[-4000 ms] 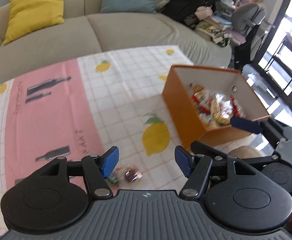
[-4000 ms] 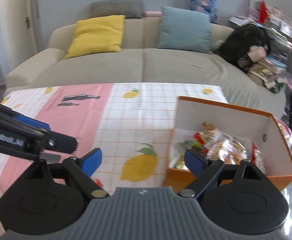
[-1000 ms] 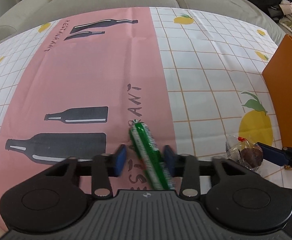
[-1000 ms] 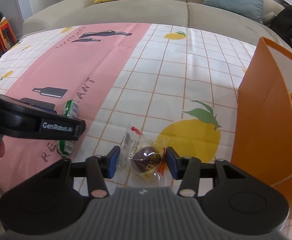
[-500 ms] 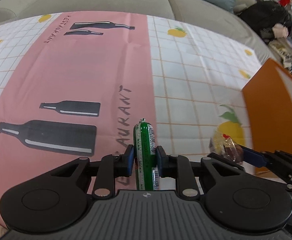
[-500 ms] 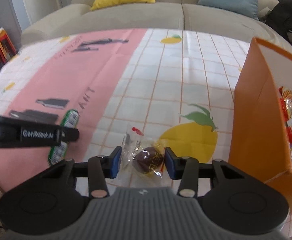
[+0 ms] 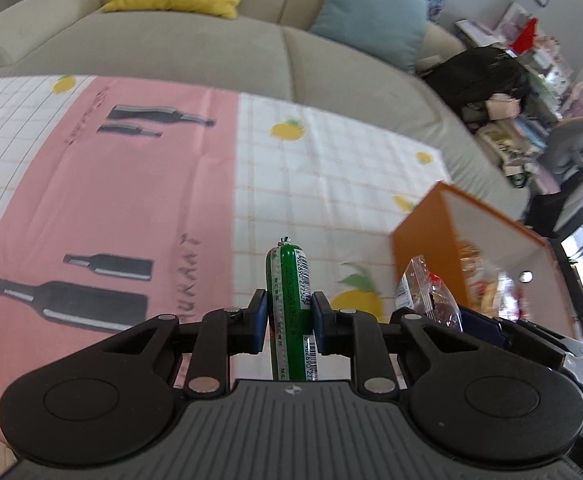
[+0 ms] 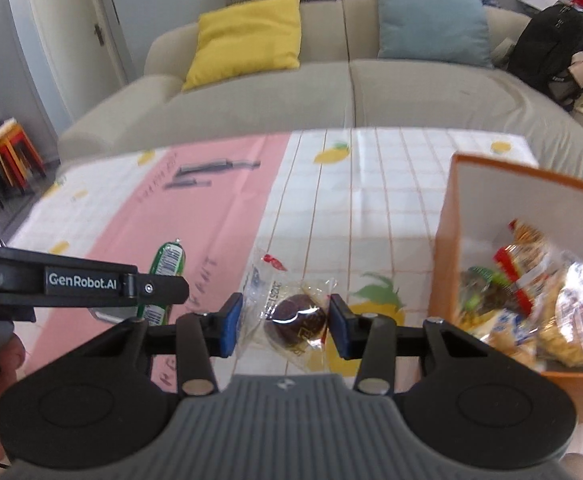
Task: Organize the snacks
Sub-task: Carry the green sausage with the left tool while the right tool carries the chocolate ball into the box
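While the left gripper [image 7: 289, 320] clamps a green stick [image 7: 291, 300] above the cloth [image 7: 131, 200], the right gripper [image 8: 285, 326] pinches a wrapped chocolate [image 8: 295, 320] beside the orange box [image 8: 447, 240].

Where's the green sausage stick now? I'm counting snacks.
Clamped upright in the left gripper, the green sausage stick is above the tablecloth, left of the orange box.

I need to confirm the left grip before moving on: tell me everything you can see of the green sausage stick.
The green sausage stick is a slim tube in glossy green film with white print, a barcode and a crimped tip. It is clamped at mid-length between the blue pads of the left claw, pointing away from the camera, its tip above the tablecloth. Only the pads touch it.
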{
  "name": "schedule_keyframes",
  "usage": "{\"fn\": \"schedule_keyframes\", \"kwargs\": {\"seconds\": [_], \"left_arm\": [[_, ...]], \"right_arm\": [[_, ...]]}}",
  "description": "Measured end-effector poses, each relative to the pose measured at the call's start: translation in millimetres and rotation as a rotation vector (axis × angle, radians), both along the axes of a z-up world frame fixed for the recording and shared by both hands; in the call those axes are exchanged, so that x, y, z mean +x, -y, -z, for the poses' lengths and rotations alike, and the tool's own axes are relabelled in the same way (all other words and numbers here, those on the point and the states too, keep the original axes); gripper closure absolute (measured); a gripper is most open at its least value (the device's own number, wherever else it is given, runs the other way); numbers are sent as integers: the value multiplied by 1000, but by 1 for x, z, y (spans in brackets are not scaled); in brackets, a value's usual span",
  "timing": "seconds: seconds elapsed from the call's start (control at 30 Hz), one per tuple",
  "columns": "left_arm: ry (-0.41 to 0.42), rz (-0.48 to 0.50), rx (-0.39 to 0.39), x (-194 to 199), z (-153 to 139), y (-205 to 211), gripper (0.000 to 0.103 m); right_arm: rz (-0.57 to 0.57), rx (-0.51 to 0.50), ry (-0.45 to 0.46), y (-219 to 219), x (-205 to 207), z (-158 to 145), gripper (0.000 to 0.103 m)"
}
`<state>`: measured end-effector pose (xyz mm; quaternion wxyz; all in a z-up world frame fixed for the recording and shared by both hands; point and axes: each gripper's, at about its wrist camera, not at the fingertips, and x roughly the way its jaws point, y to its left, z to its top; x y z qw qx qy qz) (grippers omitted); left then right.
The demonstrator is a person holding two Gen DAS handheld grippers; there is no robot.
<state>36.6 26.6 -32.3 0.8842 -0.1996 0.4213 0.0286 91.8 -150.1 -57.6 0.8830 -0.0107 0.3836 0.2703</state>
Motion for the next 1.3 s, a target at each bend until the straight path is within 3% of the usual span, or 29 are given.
{"fn": "schedule_keyframes", "kwargs": {"seconds": [0.2,0.4,0.7,0.97,1.3], "left_arm": [[54,76,-16,3,-36,25,78],[92,186,-40,19,-65,61,78],[113,397,-59,60,-87,128,78],[-19,571,-99,105,-57,190,78],[-180,651,-27,150,-4,226,78]], "right_arm": [[42,44,26,35,1,-40,60],[93,27,43,80,10,-71,60],[211,-103,-23,155,46,-76,59],[205,-281,-178,194,85,-46,59],[163,-453,-341,210,122,3,59]]}}
